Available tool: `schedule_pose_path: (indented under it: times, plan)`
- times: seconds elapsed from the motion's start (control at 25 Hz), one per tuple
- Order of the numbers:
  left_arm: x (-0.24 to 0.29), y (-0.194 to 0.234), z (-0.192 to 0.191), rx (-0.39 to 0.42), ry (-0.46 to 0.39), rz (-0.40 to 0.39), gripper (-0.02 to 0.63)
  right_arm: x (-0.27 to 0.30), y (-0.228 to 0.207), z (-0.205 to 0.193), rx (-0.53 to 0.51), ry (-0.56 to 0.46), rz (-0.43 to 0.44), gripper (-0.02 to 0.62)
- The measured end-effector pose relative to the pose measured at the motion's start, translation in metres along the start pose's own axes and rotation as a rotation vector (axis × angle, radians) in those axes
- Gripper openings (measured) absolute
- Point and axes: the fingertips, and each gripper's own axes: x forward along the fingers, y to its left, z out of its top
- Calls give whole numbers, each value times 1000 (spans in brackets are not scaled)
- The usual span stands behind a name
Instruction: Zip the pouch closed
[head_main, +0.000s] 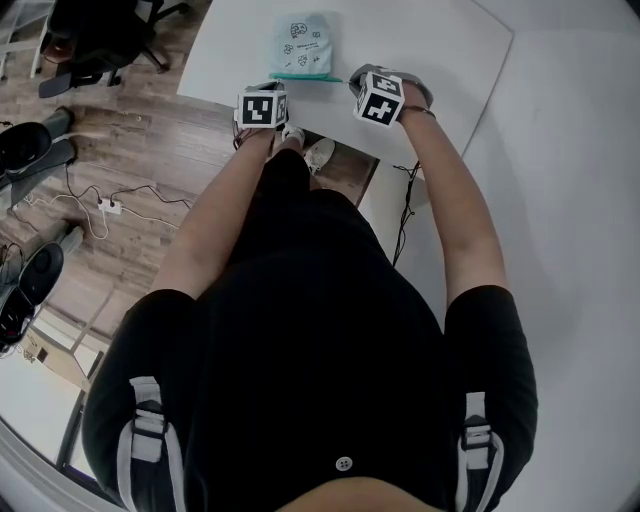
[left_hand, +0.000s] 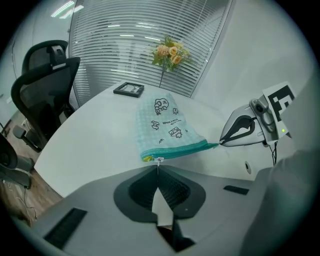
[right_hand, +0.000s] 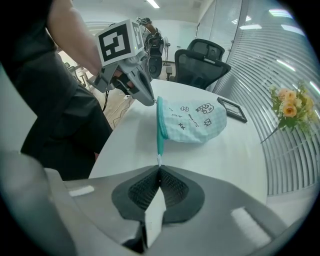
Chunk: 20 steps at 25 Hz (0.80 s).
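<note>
A mint-green checked pouch (head_main: 303, 45) with cartoon prints lies on the white table (head_main: 430, 45), its teal zipper edge (head_main: 305, 77) toward me. In the left gripper view the pouch (left_hand: 165, 125) lies just ahead, and my left gripper (left_hand: 158, 167) is shut on the small metal zipper pull (left_hand: 159, 160) at the zipper's left end. My right gripper (right_hand: 159, 165) is shut on the white tab at the zipper's other end (right_hand: 159, 159). The teal zipper band (right_hand: 160, 130) runs taut between the two grippers. In the head view the marker cubes cover both sets of jaws.
A black picture frame (left_hand: 129, 89) and a bunch of flowers (left_hand: 170, 52) sit at the table's far side by the window blinds. A black office chair (left_hand: 42, 90) stands beside the table. The table's near edge (head_main: 300, 120) is right under the grippers.
</note>
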Motion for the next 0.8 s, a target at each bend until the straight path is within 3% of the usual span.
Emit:
schedule_pose_path:
  times: [0.8]
  plan:
    - [3,9,-3,75,37,-59,26,9,8,-7,168,-47,-8,14]
